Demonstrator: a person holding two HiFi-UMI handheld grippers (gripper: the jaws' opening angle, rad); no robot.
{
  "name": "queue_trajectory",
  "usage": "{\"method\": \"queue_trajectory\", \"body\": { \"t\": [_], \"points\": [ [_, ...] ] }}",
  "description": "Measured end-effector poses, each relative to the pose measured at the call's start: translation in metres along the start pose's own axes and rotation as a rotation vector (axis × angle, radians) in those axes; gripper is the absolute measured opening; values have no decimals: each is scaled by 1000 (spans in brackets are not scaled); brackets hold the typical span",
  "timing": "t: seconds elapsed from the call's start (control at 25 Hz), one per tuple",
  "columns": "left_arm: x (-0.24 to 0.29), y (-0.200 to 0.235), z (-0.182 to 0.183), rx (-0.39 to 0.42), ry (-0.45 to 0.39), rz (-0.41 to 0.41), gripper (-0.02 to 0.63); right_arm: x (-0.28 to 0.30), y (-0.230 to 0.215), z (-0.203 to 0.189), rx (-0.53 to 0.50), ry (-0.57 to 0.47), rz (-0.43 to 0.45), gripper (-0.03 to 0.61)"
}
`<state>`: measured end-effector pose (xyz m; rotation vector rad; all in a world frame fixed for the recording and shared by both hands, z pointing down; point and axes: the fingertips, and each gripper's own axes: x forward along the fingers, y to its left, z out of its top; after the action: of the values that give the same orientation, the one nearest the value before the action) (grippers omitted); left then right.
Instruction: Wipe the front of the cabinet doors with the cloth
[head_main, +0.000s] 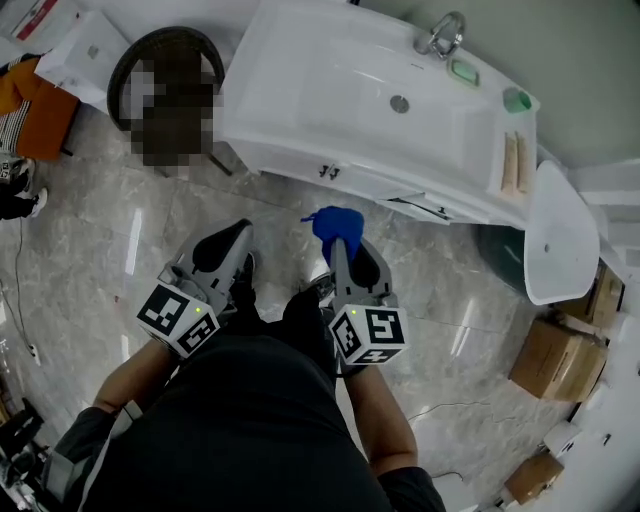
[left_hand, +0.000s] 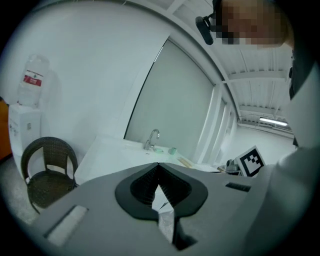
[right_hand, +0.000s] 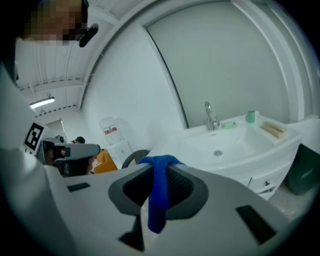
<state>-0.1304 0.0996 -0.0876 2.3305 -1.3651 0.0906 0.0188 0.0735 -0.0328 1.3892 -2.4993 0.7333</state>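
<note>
My right gripper (head_main: 338, 238) is shut on a blue cloth (head_main: 335, 222), which bunches at the jaw tips and hangs down between the jaws as the blue cloth (right_hand: 159, 192) in the right gripper view. It is held above the floor, short of the white vanity's cabinet doors (head_main: 335, 172) with small dark handles. The cabinet doors (right_hand: 265, 182) show below the basin in the right gripper view. My left gripper (head_main: 240, 232) is shut with nothing in it, held to the left of the right one, with its tips (left_hand: 158, 165) pointing at the vanity.
The white sink (head_main: 350, 95) has a chrome faucet (head_main: 442, 35), a green soap dish (head_main: 464, 71) and a green cup (head_main: 516, 99). A dark wicker chair (head_main: 165, 75) stands to the left. A white basin (head_main: 558, 235) and cardboard boxes (head_main: 555, 355) sit at the right. A water dispenser (left_hand: 25, 117) stands beyond the chair.
</note>
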Motion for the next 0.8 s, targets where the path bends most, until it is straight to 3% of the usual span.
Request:
{"method": "queue_trajectory", "body": {
  "t": [0.12,0.32,0.6,0.8],
  "points": [
    [-12,43,-23,0,47,57,-2,59,14,-57,35,149,61,57],
    [-35,130,-63,-44,76,146,-2,184,43,-146,-55,319,93,57],
    [-74,215,-112,-90,131,186,-2,333,77,-217,-158,294,2,57],
    [-81,250,-150,-111,182,199,-2,404,99,-252,-195,281,23,57]
  ]
}}
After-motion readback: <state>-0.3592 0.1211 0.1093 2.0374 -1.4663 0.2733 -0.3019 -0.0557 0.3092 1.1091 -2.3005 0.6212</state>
